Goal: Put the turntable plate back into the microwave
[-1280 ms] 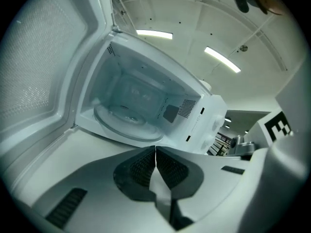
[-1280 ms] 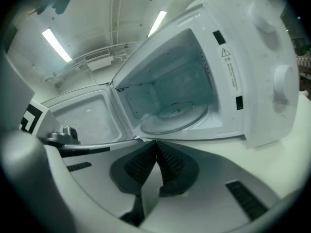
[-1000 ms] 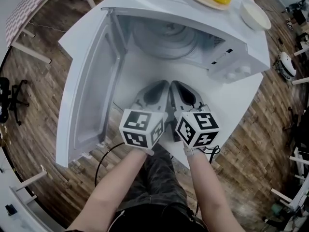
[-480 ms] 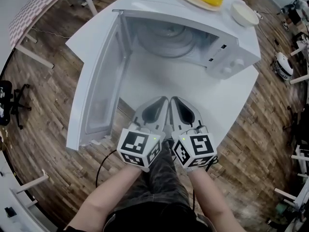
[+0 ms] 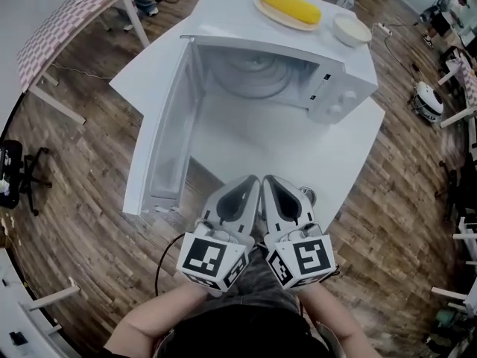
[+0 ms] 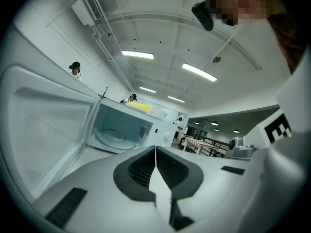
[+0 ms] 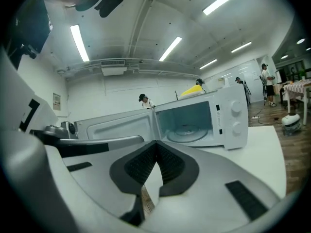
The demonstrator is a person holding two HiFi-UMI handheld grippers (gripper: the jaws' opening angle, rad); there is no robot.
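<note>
Your left gripper (image 5: 250,186) and right gripper (image 5: 270,186) wait at 6 o'clock, jaws pressed together and empty, since the plate (image 5: 257,79) already lies inside the microwave (image 5: 341,88) at 12 o'clock

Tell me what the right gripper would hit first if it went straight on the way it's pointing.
Probably the microwave: the right gripper, jaws shut, points over the table at its open front, near the door hinge. Nothing else lies between, though depth is hard to judge.
</note>
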